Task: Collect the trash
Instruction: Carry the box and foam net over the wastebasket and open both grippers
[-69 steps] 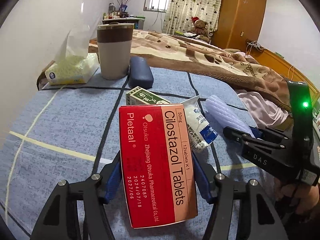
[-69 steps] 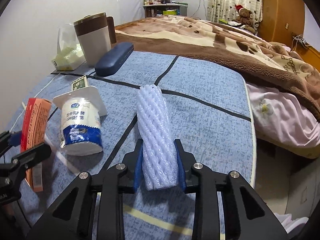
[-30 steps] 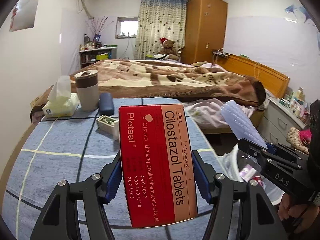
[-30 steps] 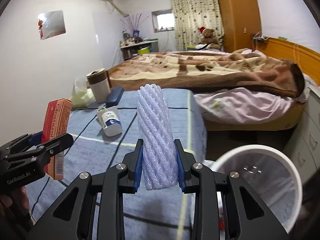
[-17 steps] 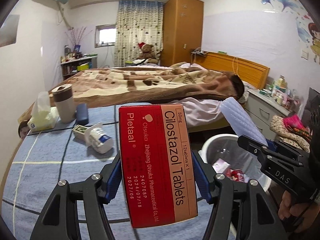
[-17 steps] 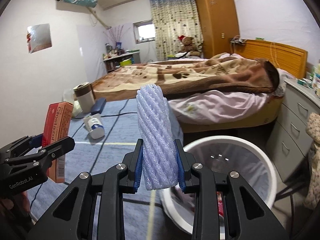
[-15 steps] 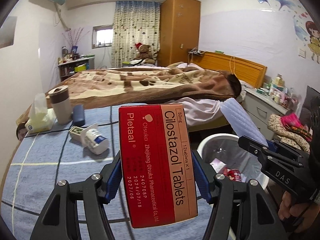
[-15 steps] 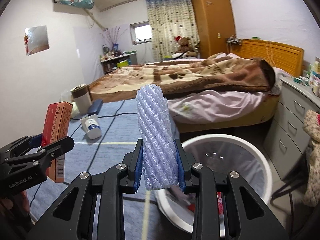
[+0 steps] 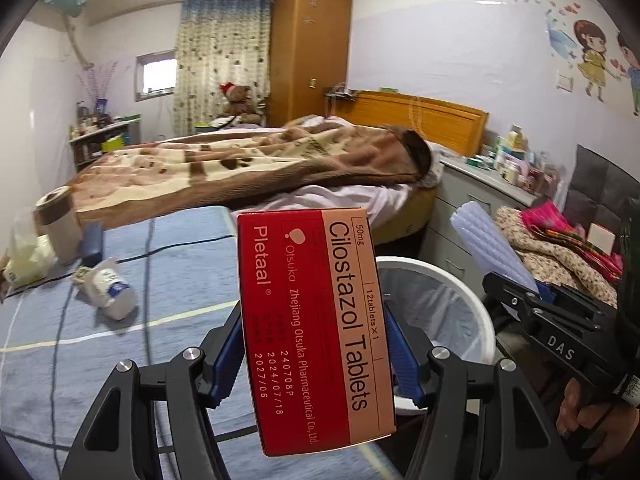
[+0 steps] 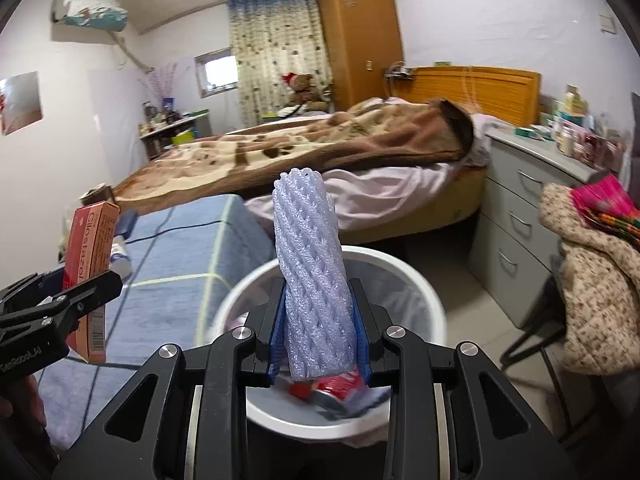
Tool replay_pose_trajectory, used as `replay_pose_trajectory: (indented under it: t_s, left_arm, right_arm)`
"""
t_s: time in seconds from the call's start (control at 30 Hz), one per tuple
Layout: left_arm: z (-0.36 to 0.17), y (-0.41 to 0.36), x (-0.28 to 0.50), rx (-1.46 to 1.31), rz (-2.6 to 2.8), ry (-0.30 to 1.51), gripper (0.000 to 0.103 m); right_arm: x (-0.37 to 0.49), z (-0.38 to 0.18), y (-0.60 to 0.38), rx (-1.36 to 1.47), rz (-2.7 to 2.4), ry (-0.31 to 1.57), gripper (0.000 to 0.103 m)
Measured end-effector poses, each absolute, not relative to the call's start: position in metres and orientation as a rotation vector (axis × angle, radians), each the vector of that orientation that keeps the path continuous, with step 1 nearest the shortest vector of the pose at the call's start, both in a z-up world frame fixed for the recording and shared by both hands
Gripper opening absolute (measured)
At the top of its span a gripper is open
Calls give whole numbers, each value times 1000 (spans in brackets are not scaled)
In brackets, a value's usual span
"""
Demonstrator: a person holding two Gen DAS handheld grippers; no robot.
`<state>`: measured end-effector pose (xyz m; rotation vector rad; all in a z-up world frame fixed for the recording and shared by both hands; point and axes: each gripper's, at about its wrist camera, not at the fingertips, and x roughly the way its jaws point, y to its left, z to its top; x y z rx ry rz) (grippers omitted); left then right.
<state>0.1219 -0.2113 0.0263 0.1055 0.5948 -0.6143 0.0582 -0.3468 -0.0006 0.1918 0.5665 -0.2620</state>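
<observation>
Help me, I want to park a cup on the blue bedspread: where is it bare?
Free: the blue bedspread between the fallen white bottle and the left gripper. Crowded: the far corner, with tumbler, dark case and tissue pack.

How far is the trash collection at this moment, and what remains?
Done: the white bin already holds some red and white rubbish. In hand: the right gripper grips the foam net sleeve above the bin, and the left gripper grips the red tablet box; neither is released. Left: dropping both, then a white bottle and a small green box lying on the blue cover.
</observation>
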Motion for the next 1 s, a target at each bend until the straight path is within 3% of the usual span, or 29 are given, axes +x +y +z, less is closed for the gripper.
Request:
replay_pose_trajectory:
  t_s: [0.8, 1.0]
  left_arm:
    - [-4, -293, 145, 185, -762, 673, 65]
    - [-9, -294, 150, 168, -773, 685, 70]
  right_arm:
    - [64, -34, -375, 227, -318, 702, 31]
    - [68, -39, -380, 235, -317, 725, 31]
